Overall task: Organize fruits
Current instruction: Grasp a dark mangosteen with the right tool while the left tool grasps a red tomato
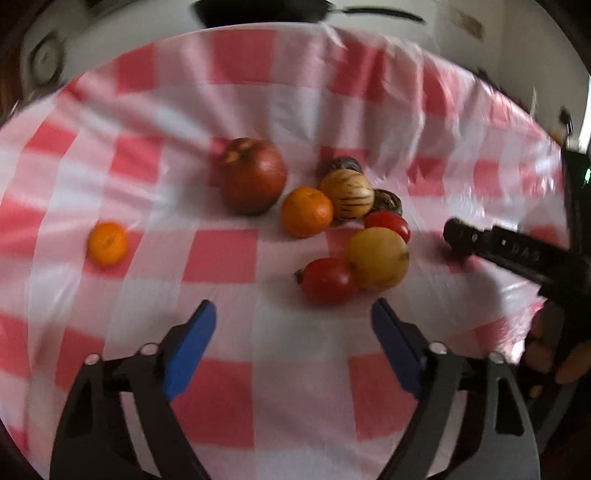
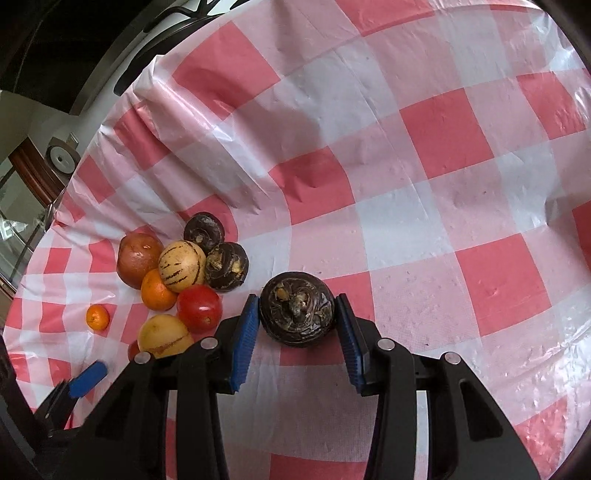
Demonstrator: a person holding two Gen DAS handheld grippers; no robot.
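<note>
My right gripper [image 2: 297, 299] is shut on a dark brown round fruit [image 2: 297, 317] resting on the red-and-white checked cloth [image 2: 443, 140]. To its left lies a cluster: a red apple [image 2: 138, 258], a striped yellow melon [image 2: 181, 266], an orange [image 2: 157, 291], a tomato [image 2: 199, 306], a yellow fruit [image 2: 164, 334] and two more dark fruits [image 2: 226, 266]. A small mandarin [image 2: 98, 316] lies apart. My left gripper [image 1: 294, 305] stands open over bare cloth, just short of a red tomato [image 1: 327, 280] and the yellow fruit [image 1: 378, 256]. The right gripper [image 1: 461, 236] reaches in from the right.
A black pan [image 1: 258, 11] sits beyond the cloth's far edge. A person's hand [image 1: 554, 354] holds the right gripper's handle. The small mandarin [image 1: 108, 243] lies alone at the left, the apple [image 1: 255, 175] behind the cluster. Wide stretches of cloth [image 1: 258, 92] spread around the fruit.
</note>
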